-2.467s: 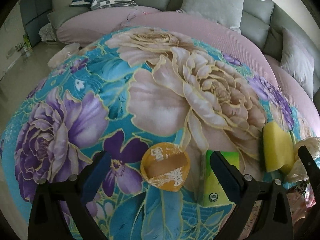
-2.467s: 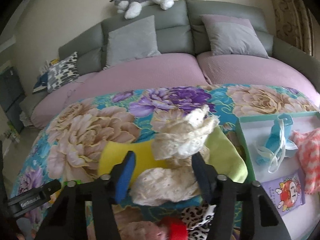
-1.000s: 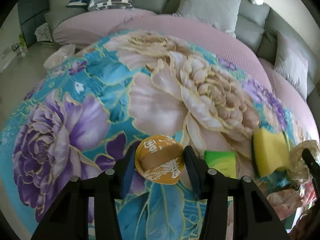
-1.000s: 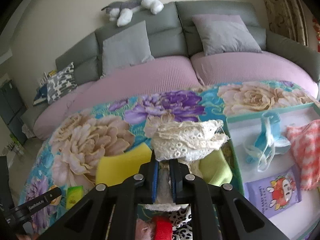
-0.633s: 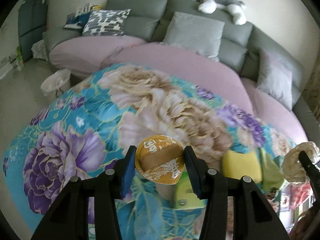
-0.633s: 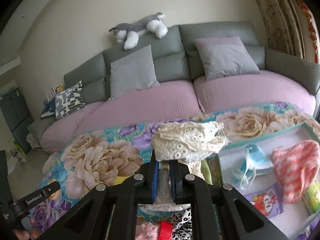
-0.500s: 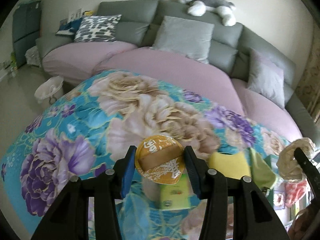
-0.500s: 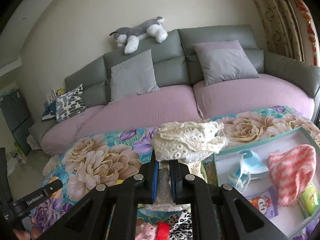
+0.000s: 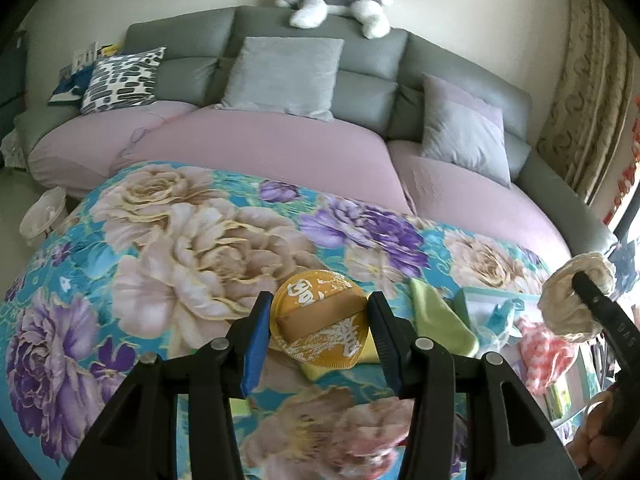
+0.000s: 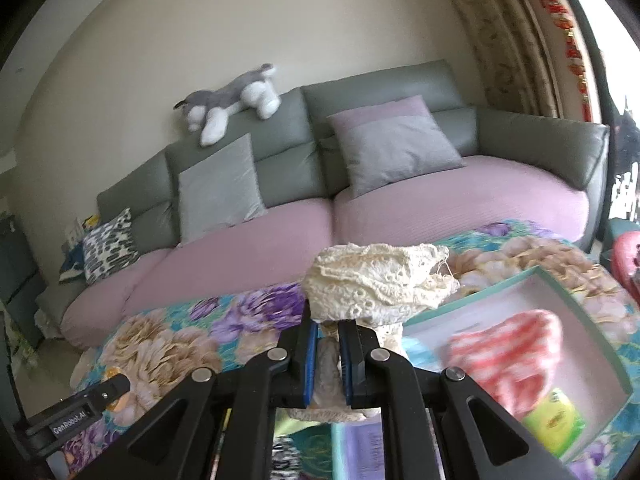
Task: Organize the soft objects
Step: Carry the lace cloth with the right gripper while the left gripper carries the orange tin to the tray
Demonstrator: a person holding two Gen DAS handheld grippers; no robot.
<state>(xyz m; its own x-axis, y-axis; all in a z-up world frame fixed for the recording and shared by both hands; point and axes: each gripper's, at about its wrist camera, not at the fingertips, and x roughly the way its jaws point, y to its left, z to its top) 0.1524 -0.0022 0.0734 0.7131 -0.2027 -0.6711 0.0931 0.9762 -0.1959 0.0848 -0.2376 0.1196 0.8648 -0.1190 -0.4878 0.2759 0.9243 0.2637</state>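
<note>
My left gripper (image 9: 318,330) is shut on a round orange packet (image 9: 320,314) with white characters, held above the floral cloth (image 9: 180,240). My right gripper (image 10: 328,346) is shut on a bunched cream lace cloth (image 10: 376,284), which spills above and below the pads. The same lace bundle (image 9: 576,300) shows at the right edge of the left wrist view. A white box with a teal rim (image 10: 576,300) lies below and to the right of the lace. It holds a pink checked cloth (image 10: 512,348), a green pack (image 10: 554,426) and a blue mask (image 10: 416,350).
A yellow-green cloth (image 9: 436,316) lies on the floral cloth beside the box. Behind stands a grey sofa with pink seat covers (image 9: 280,148), grey cushions (image 9: 284,72), a patterned pillow (image 9: 120,80) and a plush dog (image 9: 332,4). A curtain (image 10: 500,32) hangs at the right.
Both grippers have lifted up with their loads and swung right. The floral cloth dropped lower in both views, and the box has come further into the right wrist view.
</note>
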